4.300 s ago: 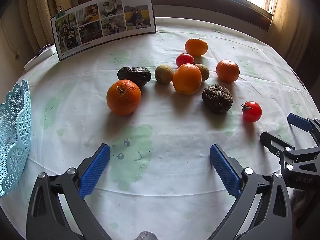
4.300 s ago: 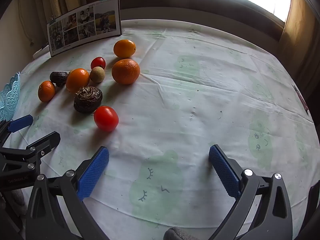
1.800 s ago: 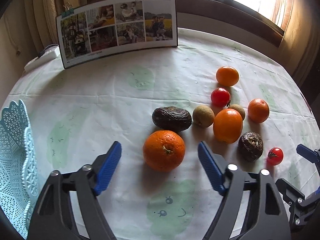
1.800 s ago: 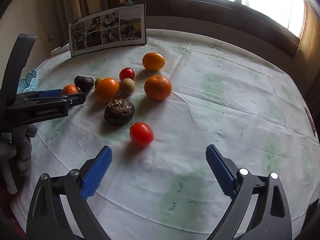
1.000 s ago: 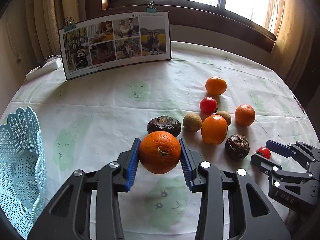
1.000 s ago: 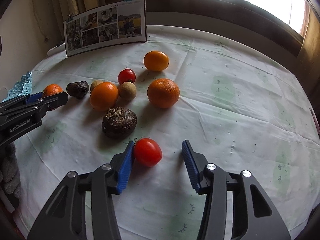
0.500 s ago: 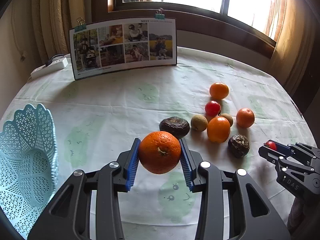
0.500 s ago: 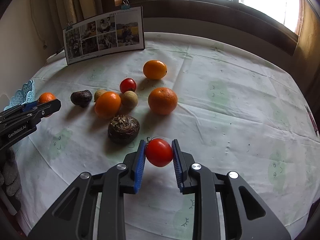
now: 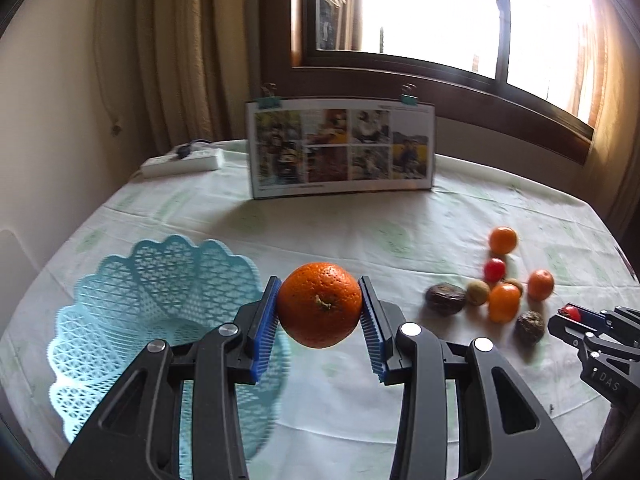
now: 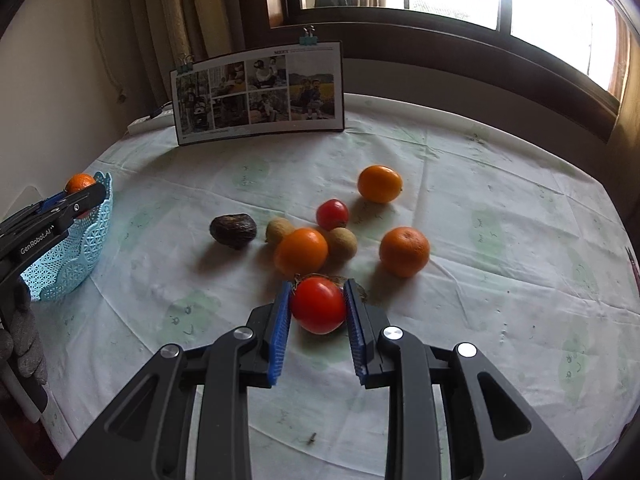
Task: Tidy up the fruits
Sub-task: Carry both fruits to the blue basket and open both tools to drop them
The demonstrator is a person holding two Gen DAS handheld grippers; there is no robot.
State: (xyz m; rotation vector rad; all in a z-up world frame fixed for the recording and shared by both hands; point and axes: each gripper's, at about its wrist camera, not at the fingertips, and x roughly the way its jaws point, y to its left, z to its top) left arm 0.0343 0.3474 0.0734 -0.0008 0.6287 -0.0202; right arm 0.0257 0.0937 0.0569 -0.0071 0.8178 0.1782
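**Both claws loaded, fruit off the cloth**

The table wears a pale printed cloth. At nine o'clock sits the blue basket. The left gripper is clenched on an orange, held up beside the basket. The right gripper grips a tomato, at six o'clock of the remaining fruit pile.

Left gripper: black frame, silver screws, blue ribbed pads, "GenRobot.AI" lettering.
Right gripper: same build, "DAS" marking.
Hand: grey knitted glove.
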